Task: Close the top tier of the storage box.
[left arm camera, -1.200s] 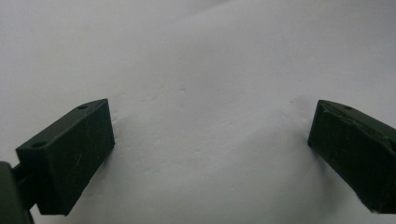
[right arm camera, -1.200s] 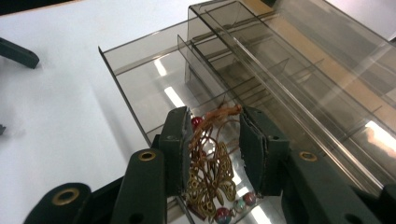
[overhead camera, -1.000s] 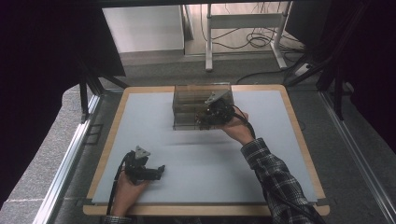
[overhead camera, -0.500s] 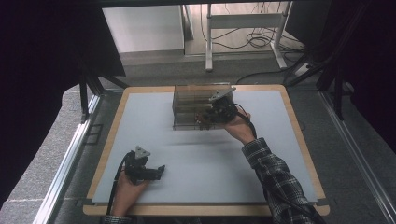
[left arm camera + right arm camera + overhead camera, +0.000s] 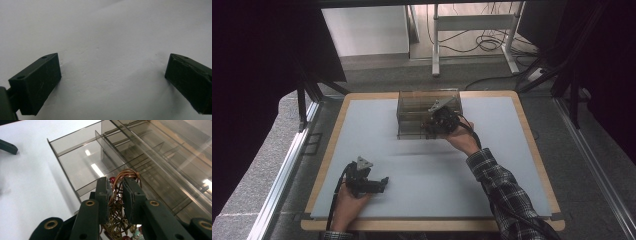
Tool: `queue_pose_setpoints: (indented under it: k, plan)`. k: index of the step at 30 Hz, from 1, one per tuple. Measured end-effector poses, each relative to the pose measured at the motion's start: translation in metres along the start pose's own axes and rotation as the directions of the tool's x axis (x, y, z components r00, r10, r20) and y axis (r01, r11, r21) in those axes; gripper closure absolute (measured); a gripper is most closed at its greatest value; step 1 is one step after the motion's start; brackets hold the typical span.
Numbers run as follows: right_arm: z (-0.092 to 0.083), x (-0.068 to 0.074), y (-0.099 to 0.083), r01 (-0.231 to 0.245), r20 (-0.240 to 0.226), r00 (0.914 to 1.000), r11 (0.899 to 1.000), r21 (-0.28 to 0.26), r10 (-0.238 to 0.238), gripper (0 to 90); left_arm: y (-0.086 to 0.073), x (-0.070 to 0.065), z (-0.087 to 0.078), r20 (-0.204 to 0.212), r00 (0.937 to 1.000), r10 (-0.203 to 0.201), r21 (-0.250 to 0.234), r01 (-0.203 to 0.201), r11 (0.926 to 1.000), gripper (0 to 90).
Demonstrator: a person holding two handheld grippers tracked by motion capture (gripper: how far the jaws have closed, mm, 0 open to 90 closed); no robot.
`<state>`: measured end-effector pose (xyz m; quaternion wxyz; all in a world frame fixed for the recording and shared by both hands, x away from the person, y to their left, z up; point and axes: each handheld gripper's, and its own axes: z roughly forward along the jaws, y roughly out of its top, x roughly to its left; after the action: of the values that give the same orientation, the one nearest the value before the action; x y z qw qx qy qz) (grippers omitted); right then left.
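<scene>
Gripping a coppery wire ornament (image 5: 120,202) with filigree discs and red beads, right gripper (image 5: 115,195) sits at the near face of the one smoky clear organizer box (image 5: 428,114); its jaws have just been closing, with the wire loops between the pads. No readable writing or labels anywhere. Count: one organizer box with several compartments, one ornament, two grippers. Left gripper (image 5: 382,183) rests well short of the box, toward the near left of the white table (image 5: 362,130), jaws spread wide, nothing between them. Versus earlier frames: box and left gripper unmoved, right gripper barely shifted.
</scene>
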<state>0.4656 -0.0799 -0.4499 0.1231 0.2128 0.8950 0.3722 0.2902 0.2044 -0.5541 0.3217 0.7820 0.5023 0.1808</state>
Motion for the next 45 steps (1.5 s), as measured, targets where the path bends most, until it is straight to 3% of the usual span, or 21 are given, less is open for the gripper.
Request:
queue_pose_setpoints:
  k: [2,7,12,24,45]
  plan:
    - [0.000,-0.001,0.001,0.005,0.017,0.9998,1.000,0.000,-0.005,74.0,0.000,0.000,0.000,0.000,1.0000,0.000,0.000,0.000,1.0000,0.7]
    - [0.003,-0.003,0.001,-0.005,0.009,1.0000,1.000,0.015,0.005,73.2,0.000,0.000,0.000,0.000,1.0000,0.001,0.001,-0.001,1.0000,0.6]
    - [0.009,0.001,0.000,0.028,0.008,0.9996,0.998,0.053,-0.028,71.4,0.000,0.000,0.000,0.000,1.0000,0.001,0.001,-0.001,1.0000,0.6]
    - [-0.006,0.000,0.003,0.004,-0.021,0.9998,1.000,0.006,-0.004,65.4,0.000,0.000,0.000,0.000,1.0000,0.000,0.000,0.000,1.0000,0.6]
    - [-0.031,0.004,0.001,0.031,-0.023,0.9992,0.999,-0.024,-0.031,59.5,0.000,0.000,0.000,0.000,1.0000,-0.001,0.001,0.001,1.0000,0.6]
